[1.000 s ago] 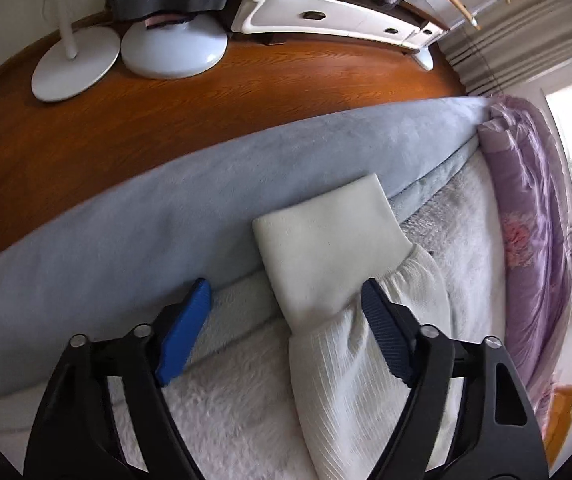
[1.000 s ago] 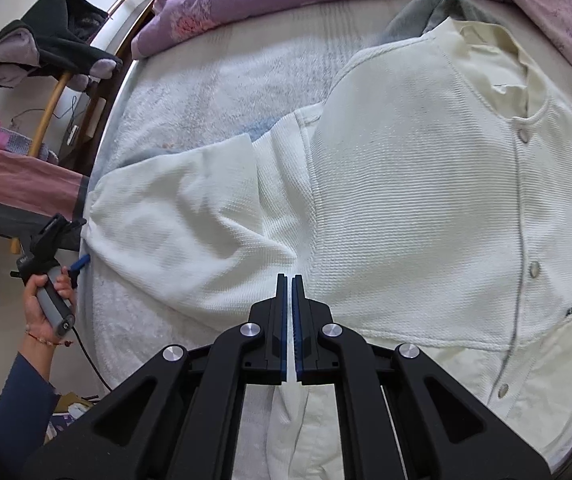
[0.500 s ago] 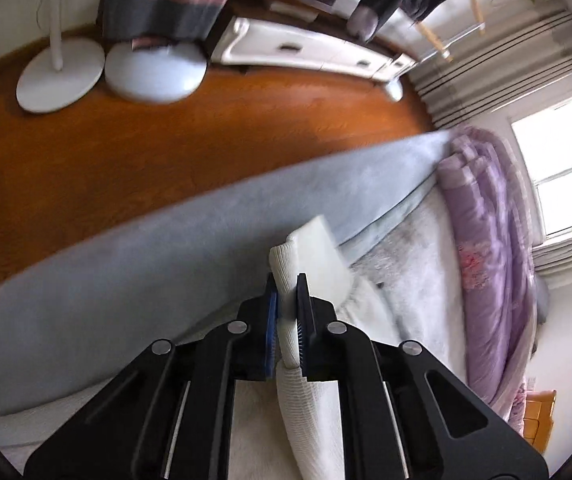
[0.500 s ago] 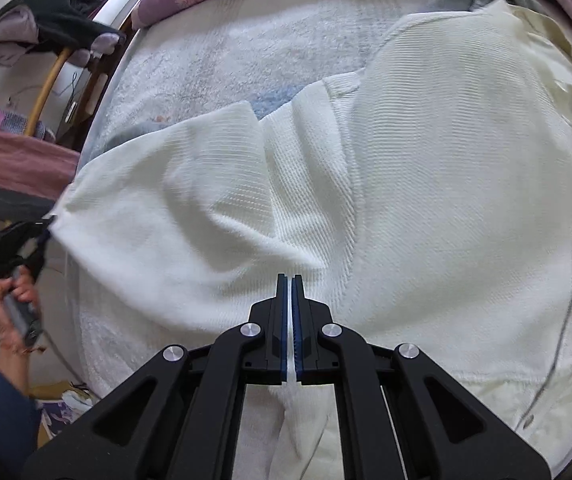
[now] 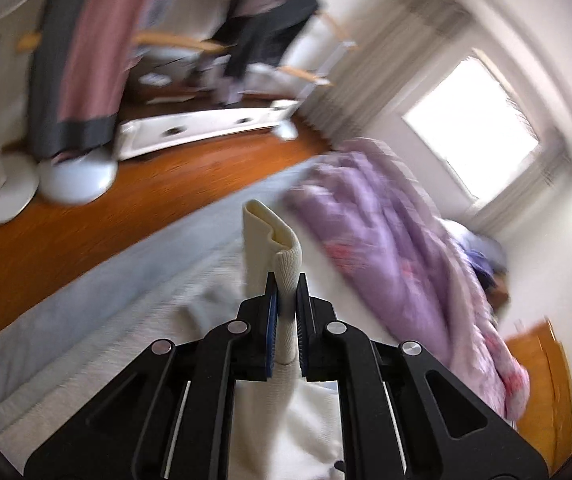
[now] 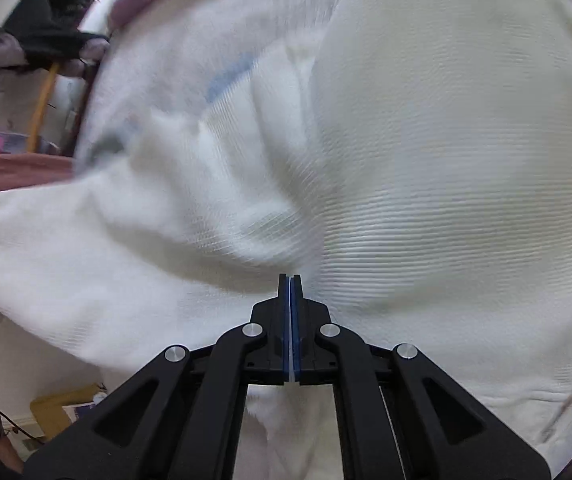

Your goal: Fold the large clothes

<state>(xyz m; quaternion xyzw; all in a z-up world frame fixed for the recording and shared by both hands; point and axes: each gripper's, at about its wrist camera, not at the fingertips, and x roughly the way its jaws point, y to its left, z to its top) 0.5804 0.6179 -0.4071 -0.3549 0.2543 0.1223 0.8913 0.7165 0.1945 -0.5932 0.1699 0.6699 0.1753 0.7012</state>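
Note:
A large cream-white ribbed button-up garment [image 6: 425, 152] lies spread on the bed and fills the right wrist view. My left gripper [image 5: 286, 280] is shut on the garment's sleeve cuff [image 5: 274, 240], which stands up above the fingers, lifted off the bed. My right gripper [image 6: 290, 280] is shut on a fold of the garment's side, with a thin white edge of fabric between the pads. The sleeve [image 6: 86, 248] stretches away to the left, raised.
A purple floral quilt [image 5: 397, 256] lies along the far side of the bed. A grey bedspread edge [image 5: 86, 292] borders the wooden floor [image 5: 126, 200]. Fan bases [image 5: 2, 196], a white cabinet [image 5: 206, 128] and hanging clothes [image 5: 86, 60] stand beyond. The view is motion-blurred.
My left gripper closed on the cuff and has lifted it, swinging toward the quilt side. My right gripper, still shut, has moved closer in over the garment, and the sleeve has risen.

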